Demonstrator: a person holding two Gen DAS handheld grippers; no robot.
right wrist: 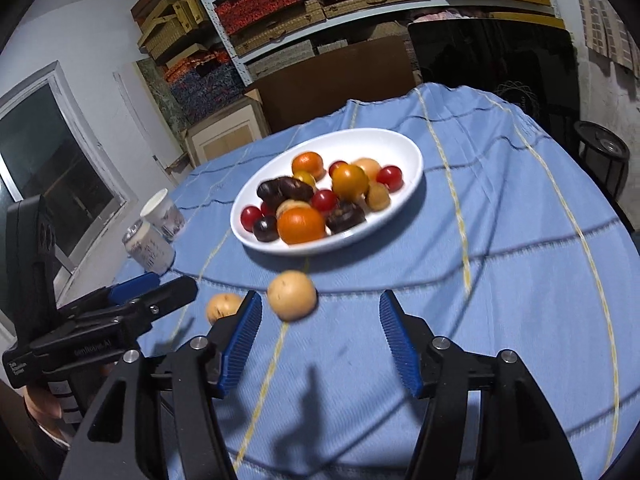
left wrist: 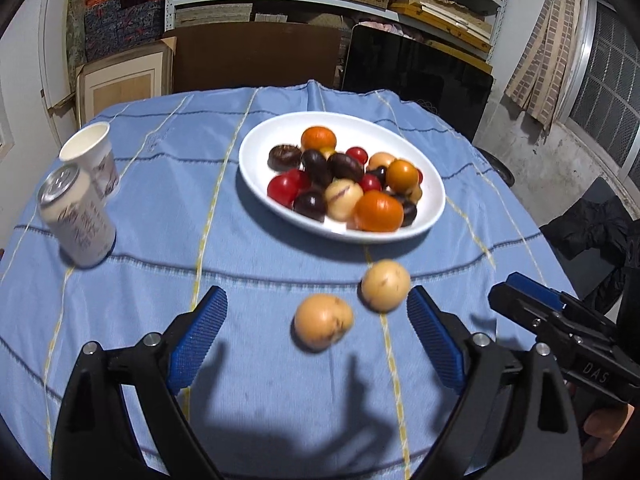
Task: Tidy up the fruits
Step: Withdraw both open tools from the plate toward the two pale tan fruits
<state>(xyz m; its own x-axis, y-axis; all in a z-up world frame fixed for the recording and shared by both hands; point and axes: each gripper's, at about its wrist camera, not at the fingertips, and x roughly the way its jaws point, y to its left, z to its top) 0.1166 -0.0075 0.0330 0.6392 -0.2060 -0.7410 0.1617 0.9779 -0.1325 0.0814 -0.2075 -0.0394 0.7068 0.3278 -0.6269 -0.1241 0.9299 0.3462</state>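
Black plastic tongs (left wrist: 316, 332), ribbed blue pads (left wrist: 198, 334), silver screws, white lettering, second tongs (right wrist: 320, 332) alike

The fruits in the white plate (left wrist: 432, 184) are blurring together, and the lower ones are hiding under the top layer, so a count is not possible. The print on the can (left wrist: 78, 220) is smearing past reading. In the right wrist view, a blue gripper finger (right wrist: 240, 344) is covering part of the smaller yellow fruit (right wrist: 222, 307).
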